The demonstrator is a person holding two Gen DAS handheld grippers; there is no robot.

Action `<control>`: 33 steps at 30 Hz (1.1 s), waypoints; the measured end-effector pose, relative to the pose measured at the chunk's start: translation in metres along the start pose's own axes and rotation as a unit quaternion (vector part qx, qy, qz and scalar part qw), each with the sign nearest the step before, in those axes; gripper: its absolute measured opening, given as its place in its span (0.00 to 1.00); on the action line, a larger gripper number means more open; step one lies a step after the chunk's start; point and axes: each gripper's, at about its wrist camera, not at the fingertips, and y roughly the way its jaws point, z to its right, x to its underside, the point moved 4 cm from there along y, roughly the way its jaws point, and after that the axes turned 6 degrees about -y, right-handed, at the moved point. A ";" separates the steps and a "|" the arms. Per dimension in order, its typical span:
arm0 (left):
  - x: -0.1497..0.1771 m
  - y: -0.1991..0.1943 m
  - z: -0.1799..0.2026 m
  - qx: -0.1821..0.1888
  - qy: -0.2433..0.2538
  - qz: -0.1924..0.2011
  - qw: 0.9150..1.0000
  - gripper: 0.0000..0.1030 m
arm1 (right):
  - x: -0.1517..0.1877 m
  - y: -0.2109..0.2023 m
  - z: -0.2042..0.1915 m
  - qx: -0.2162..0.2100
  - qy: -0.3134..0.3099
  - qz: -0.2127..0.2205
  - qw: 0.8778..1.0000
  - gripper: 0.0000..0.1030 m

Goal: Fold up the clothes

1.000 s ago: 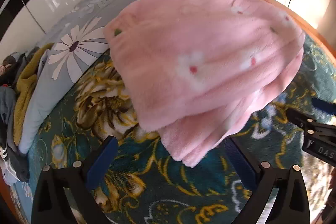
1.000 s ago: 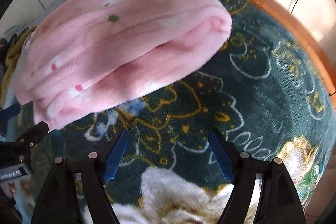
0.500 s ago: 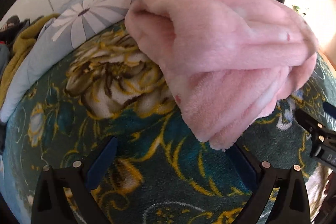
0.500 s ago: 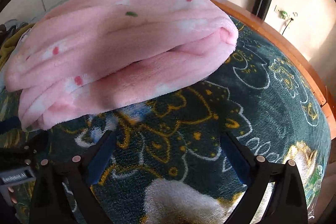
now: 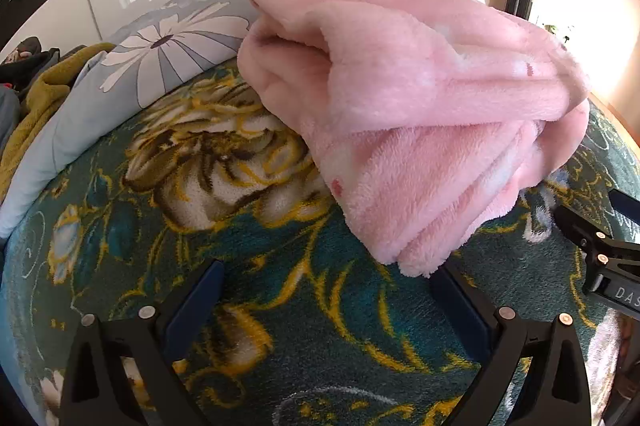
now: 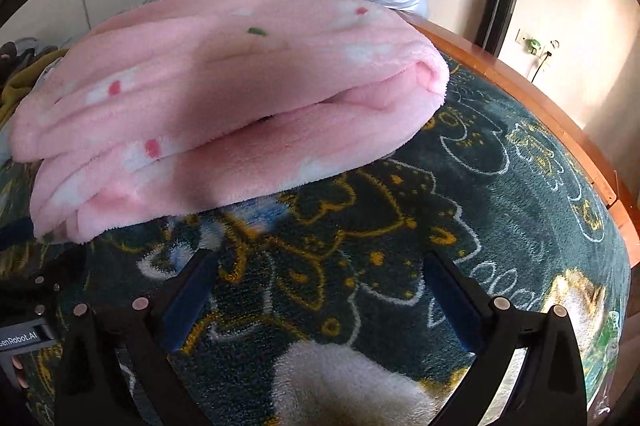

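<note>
Left wrist view: my left gripper [image 5: 326, 280] is hanging wide apart over the dark green floral blanket [image 5: 248, 250], nothing between its blue pads. The folded pink fleece garment [image 5: 420, 114] is lying just ahead and to the right of this gripper; its near corner is reaching down almost to the tip of my right-hand finger [image 5: 452, 286], and I cannot tell whether they are touching. Beyond the garment, ahead and to the left, a pale blue daisy-print quilt [image 5: 168, 46] is bunching up. Far left, a mustard cloth [image 5: 44, 98] is lying in a heap. My right gripper is poking in at the right edge.

Right wrist view: my right gripper [image 6: 320, 276] is standing at its widest, jaws having just been opening, and only blanket [image 6: 520, 186] is showing between the pads. The pink fleece garment [image 6: 224, 98] is sitting ahead and to the left, stacked in several layers, fold openings facing me, clear of both fingers. The wooden bed frame [image 6: 532, 86] is running along the right. A black upright speaker-like object [image 6: 496, 18] is standing against the wall beyond it. The body of my left gripper [image 6: 28, 310] is showing at the lower left edge.
</note>
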 end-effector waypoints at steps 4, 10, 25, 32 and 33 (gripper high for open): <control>0.002 -0.001 0.000 0.008 -0.006 0.002 1.000 1.00 | 0.008 0.003 -0.012 0.005 -0.002 0.005 1.000 1.00; 0.001 -0.002 0.001 0.010 -0.008 0.003 1.000 1.00 | 0.018 0.003 -0.015 0.008 -0.005 0.008 1.000 1.00; -0.001 0.014 -0.018 0.019 -0.017 0.005 1.000 1.00 | 0.005 0.014 -0.006 0.011 -0.010 0.008 1.000 1.00; -0.004 0.018 -0.020 0.016 -0.020 0.005 1.000 1.00 | 0.008 0.020 -0.006 0.013 -0.009 0.008 1.000 1.00; -0.004 0.018 -0.020 0.015 -0.021 0.005 1.000 1.00 | 0.008 0.020 -0.006 0.013 -0.009 0.008 1.000 1.00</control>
